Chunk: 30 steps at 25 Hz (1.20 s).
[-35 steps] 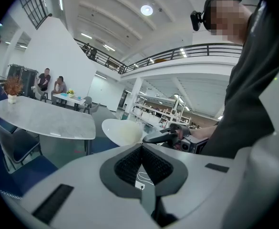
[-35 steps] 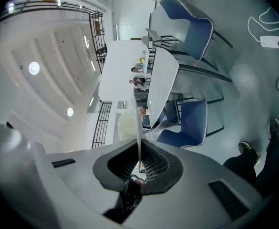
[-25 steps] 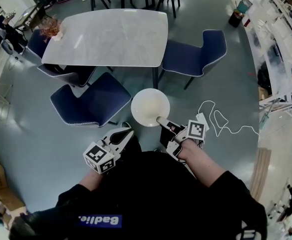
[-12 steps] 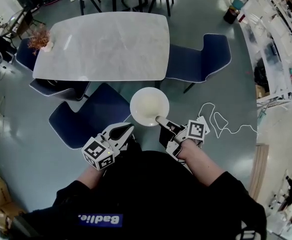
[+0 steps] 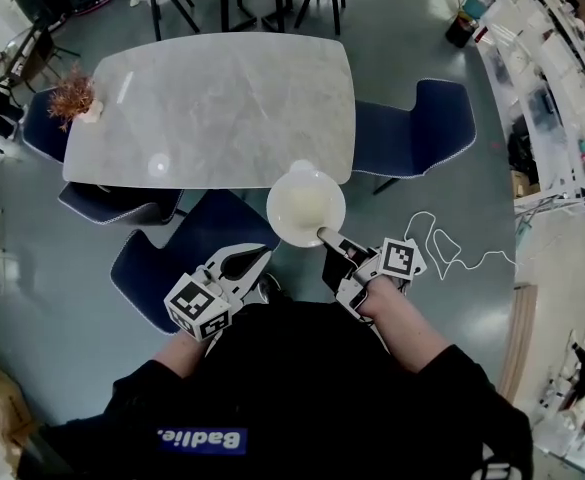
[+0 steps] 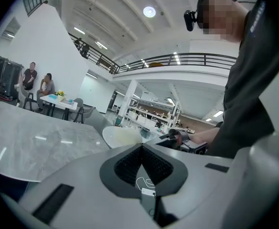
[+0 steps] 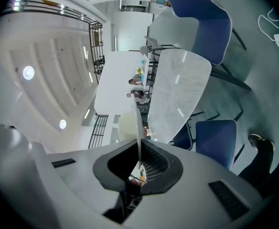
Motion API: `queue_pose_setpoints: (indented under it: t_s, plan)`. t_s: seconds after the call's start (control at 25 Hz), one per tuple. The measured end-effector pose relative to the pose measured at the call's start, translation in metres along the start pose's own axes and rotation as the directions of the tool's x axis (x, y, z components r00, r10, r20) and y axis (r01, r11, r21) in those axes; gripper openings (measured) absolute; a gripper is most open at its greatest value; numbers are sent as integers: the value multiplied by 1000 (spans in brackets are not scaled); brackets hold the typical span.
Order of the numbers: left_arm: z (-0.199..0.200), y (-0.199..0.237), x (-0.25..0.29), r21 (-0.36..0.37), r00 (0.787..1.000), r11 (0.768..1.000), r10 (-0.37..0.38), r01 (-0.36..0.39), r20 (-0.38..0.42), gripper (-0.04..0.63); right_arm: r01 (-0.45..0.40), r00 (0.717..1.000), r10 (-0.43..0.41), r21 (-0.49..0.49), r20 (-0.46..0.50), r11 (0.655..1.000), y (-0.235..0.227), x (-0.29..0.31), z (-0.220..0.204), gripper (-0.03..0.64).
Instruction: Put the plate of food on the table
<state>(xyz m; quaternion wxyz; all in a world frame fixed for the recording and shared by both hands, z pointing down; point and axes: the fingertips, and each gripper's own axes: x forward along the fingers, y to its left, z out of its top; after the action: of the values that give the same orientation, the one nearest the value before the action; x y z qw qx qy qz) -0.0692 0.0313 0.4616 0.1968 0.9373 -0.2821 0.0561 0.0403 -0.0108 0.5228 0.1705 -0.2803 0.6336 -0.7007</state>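
Observation:
A white plate [image 5: 306, 208] with pale yellowish food hangs in the air, its far rim over the near edge of the marble table [image 5: 212, 98]. My right gripper [image 5: 324, 236] is shut on the plate's near rim. In the right gripper view the plate [image 7: 138, 123] runs edge-on between the pads of the right gripper [image 7: 139, 151]. My left gripper [image 5: 257, 255] hangs beside the plate, shut and holding nothing. The left gripper view has that gripper [image 6: 141, 149] closed, with the plate [image 6: 122, 136] and the table [image 6: 34, 142] beyond it.
A blue chair [image 5: 187, 253] stands just left of the plate below the table edge, another blue chair [image 5: 412, 133] at the table's right end. A dried plant [image 5: 72, 93] sits on the table's left end. A white cable [image 5: 442, 248] lies on the floor.
The table and chairs have drawn closer in the head view as the person moved forward. The plate, still held, now reaches over the table's near edge.

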Motion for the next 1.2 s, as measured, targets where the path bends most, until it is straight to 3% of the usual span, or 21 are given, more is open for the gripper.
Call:
queue_pose_setpoints:
  t_s: [0.44,0.76,1.2]
  plan:
    - [9,21,14,-2,1000,1000,14,-14,1,6,29,999,-30,-16,-22,999,0,30,35,18]
    - [20,41,41,-51,989,988,144,-144,13,6,46,993,-47,-15,-111,999,-14,57,81,20]
    - [44,72,81,-143,954,947,296,-286,50,8,61,975,-70,-50,-210,997,-36,115,150,18]
